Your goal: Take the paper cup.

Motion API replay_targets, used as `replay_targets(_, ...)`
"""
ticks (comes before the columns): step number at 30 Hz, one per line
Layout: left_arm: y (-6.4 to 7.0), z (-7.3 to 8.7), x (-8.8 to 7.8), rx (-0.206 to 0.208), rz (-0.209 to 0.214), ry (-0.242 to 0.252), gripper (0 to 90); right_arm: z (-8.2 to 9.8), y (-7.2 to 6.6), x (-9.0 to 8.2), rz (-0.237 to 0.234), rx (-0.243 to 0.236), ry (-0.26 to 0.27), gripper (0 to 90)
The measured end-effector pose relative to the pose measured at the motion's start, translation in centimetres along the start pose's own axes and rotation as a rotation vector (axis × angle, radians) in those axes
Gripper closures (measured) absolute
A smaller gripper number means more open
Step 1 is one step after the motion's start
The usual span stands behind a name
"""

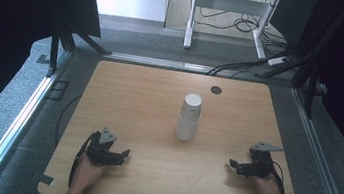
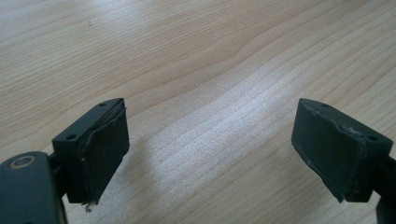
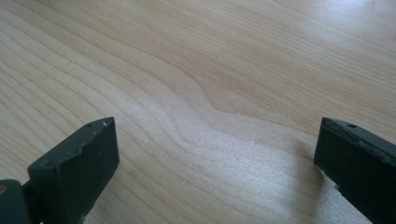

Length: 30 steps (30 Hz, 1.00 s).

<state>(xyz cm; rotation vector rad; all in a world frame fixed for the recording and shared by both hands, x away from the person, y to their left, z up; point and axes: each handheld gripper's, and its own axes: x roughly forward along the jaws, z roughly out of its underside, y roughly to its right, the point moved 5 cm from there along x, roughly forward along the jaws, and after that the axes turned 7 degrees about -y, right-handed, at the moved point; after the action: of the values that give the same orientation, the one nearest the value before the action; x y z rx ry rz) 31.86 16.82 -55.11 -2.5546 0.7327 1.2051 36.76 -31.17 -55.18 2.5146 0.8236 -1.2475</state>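
I'm resting both claws, left claw (image 1: pixel 125 154) and right claw (image 1: pixel 231 164), wide and empty on the wooden counter (image 1: pixel 149 99); stacked white paper cups (image 1: pixel 190 117) are standing ahead between them, awaiting approach.

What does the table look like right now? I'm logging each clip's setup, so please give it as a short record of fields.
surface: light wooden table
main item: stack of white paper cups, upside down, near the table's middle
cups contact: touched by neither gripper
left gripper: low over the near left part of the table, jaws open, nothing between them
right gripper: low over the near right part, jaws open, nothing between them
other: small dark round spot near the far edge
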Motion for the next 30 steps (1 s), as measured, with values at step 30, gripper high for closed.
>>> replay_targets(30, -0.21, -0.31, -0.02, -0.010, 0.019, 0.016, 11.2, -0.68, -0.51, -0.44, -0.017, -0.022, -0.008, 0.0)
